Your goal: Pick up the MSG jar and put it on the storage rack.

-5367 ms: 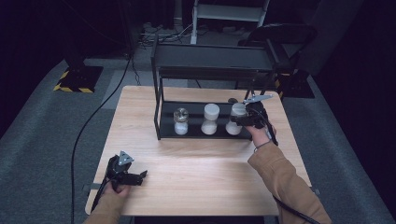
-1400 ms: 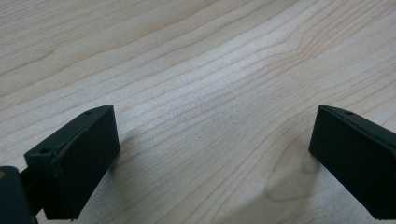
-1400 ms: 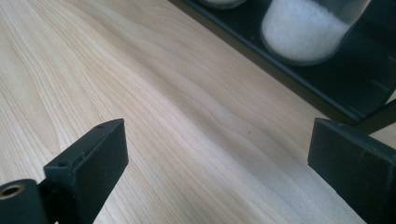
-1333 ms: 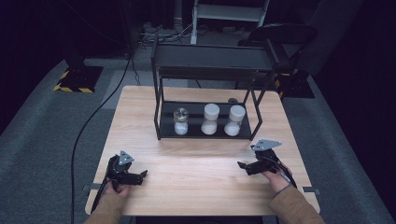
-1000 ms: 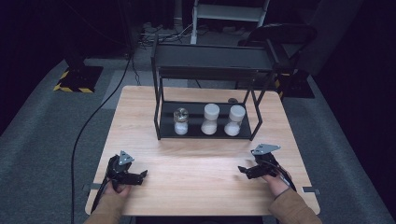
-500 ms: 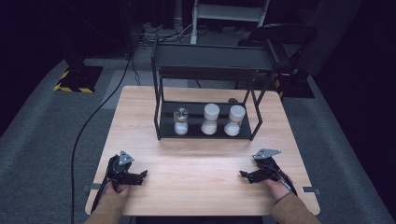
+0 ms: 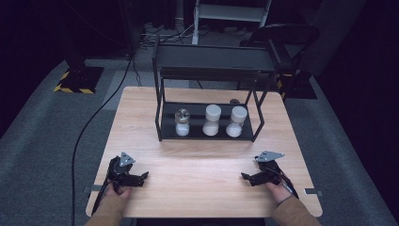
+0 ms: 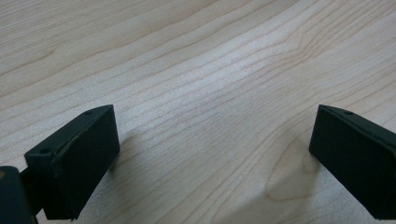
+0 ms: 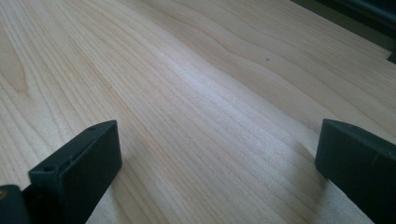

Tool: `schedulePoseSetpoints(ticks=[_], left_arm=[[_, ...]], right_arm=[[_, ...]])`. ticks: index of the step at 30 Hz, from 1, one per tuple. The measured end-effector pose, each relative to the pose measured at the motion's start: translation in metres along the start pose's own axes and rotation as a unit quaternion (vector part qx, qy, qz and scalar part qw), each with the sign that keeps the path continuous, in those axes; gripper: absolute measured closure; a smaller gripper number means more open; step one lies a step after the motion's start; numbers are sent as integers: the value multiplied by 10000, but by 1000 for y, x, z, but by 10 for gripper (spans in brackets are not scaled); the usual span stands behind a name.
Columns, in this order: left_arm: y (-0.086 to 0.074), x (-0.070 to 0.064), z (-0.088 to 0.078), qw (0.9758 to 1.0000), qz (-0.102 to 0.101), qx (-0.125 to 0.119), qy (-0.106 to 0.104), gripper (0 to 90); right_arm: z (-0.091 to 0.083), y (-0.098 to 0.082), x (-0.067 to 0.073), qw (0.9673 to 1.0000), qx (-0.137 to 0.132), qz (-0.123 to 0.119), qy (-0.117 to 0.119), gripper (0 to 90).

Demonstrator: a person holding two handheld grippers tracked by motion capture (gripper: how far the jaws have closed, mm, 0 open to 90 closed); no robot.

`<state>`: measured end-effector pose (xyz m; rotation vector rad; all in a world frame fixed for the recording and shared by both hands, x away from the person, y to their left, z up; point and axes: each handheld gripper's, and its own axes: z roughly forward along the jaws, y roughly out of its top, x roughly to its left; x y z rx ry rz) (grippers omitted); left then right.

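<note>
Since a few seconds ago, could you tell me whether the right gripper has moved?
Yes. The right gripper has come back from the black rack to the table's near edge, jaws open and empty.

A rack (image 7: 209, 89) is set at the table's (image 7: 202, 188) far middle; three jars (image 7: 211, 120) are lined on its lower shelf.

Two black jaws rising from the bottom corners, set wide apart, nothing between them: right gripper (image 9: 212, 172) gaping over bare wood. Pale wooden tabletop (image 9: 196, 79) running away beneath, grain slanting from upper left toward lower right, one small dark speck (image 9: 266, 59) in the boards. Dark strip (image 9: 355, 14) along the far table edge at the top right, too dim to identify.
</note>
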<state>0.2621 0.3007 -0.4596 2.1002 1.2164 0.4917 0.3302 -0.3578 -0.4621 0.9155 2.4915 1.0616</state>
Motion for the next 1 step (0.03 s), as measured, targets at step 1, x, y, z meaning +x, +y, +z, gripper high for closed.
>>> schedulePoseSetpoints(ticks=[1], left_arm=[[0, 0, 0, 10000, 0, 0, 1, 13]], right_arm=[[0, 0, 0, 10000, 1, -5, 4, 0]])
